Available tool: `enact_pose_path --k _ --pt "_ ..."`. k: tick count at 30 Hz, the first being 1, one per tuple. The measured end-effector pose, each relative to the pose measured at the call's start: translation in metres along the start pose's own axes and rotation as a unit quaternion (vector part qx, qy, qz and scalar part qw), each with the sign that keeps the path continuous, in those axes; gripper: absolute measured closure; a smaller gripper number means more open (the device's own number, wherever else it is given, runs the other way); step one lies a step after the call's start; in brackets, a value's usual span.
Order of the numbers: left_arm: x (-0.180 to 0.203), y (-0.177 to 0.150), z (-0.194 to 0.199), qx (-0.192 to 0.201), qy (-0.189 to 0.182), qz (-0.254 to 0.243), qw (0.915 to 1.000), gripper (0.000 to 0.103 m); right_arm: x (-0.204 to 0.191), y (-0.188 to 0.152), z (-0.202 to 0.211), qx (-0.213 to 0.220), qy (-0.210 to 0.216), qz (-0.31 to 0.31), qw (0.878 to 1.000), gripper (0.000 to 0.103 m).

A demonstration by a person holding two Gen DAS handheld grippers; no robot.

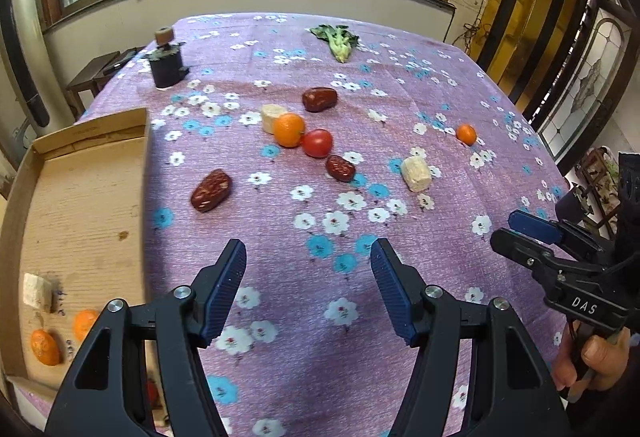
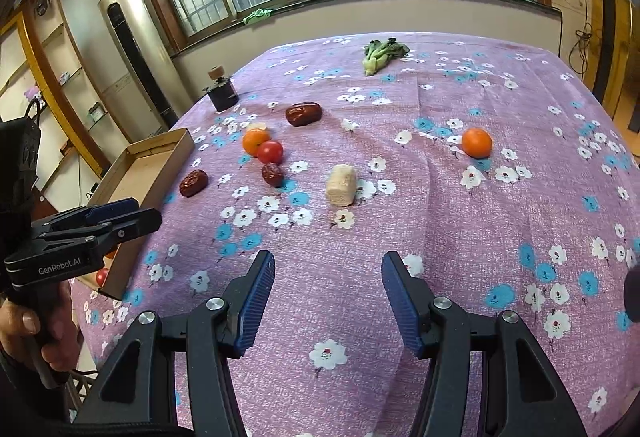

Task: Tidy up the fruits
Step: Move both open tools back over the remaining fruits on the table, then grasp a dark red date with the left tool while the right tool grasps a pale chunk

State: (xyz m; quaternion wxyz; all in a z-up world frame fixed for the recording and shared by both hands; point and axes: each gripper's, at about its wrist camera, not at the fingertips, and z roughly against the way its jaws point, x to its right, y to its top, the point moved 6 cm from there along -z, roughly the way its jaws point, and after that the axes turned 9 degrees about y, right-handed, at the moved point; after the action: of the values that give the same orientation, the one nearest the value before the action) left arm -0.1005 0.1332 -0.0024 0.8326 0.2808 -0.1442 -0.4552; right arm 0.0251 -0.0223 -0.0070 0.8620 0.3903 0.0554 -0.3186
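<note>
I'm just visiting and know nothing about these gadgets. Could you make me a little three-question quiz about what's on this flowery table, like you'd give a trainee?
1. True or false: the left gripper and right gripper each grip a fruit.
2. Which thing touches the red tomato? A) the leafy green B) the orange beside it C) the cardboard tray
3. Fill in: the lone orange lies on the ______, not in the tray.

Key
1. False; both are open and hold nothing.
2. B.
3. Tablecloth.
</note>
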Motion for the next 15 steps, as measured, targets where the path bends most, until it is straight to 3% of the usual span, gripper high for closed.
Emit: enact_pose_path --k 8,15 --pt "0.020 0.017 -0.021 -0.004 -0.008 -0.007 0.9999 0.039 -0.004 0.018 -0.022 -0.001 0.001 0.016 1.000 0.046" --pt "0.020 0.035 -0.058 -0.028 -0.014 0.018 0.9994 0.039 -0.001 0.035 -0.059 -0.018 -0.012 0.029 0.999 0.050"
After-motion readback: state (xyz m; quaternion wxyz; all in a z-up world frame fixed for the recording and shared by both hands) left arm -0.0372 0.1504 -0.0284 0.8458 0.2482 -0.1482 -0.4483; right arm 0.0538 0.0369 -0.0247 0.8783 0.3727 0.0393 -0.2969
